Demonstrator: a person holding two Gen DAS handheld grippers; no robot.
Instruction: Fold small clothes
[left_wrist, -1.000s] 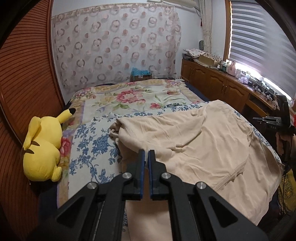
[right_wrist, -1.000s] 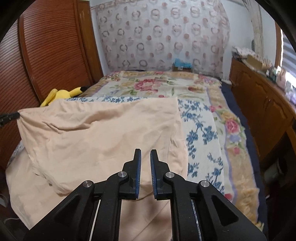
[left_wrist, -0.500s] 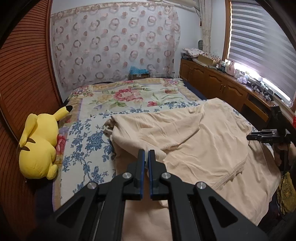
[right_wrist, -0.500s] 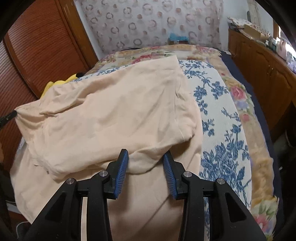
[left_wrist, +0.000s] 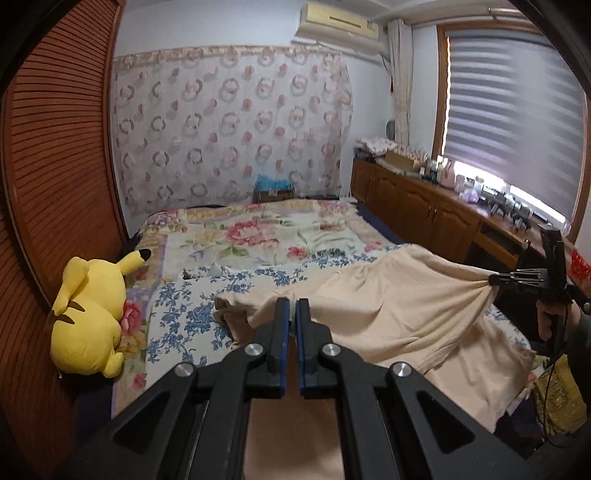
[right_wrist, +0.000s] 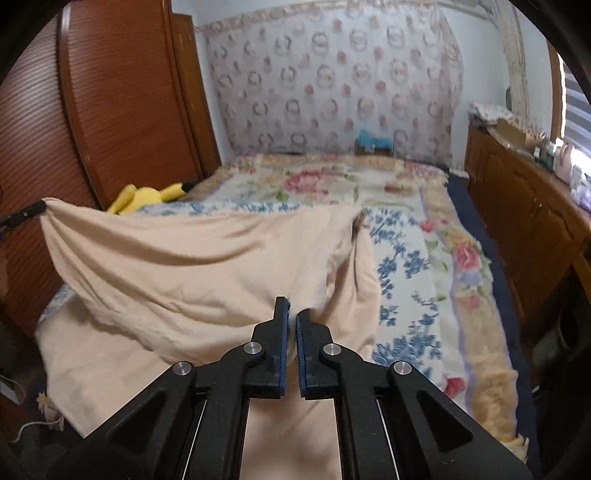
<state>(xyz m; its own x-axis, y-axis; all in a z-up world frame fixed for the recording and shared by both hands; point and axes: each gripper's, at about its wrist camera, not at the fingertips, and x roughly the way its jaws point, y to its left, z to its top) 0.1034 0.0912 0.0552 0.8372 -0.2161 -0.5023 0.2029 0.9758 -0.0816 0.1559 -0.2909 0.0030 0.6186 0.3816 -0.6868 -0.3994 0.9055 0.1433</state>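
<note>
A plump yellow plush toy (left_wrist: 86, 314) lies at nine o'clock on the flowered quilt bed (left_wrist: 258, 240), against the slatted wooden wardrobe doors (left_wrist: 51, 155). Toward six o'clock, the left gripper (left_wrist: 291, 306) has its jaws closed on a corner of the pale peach cotton garment (left_wrist: 388, 310), which stretches across the near half of the bed. Out at three o'clock, the right gripper (left_wrist: 496, 279) pinches the garment's other corner, jaws clamped and cloth bunched there, lifted taut off the quilt between the two. A wooden sideboard (left_wrist: 424, 214) runs under the blinds.
</note>
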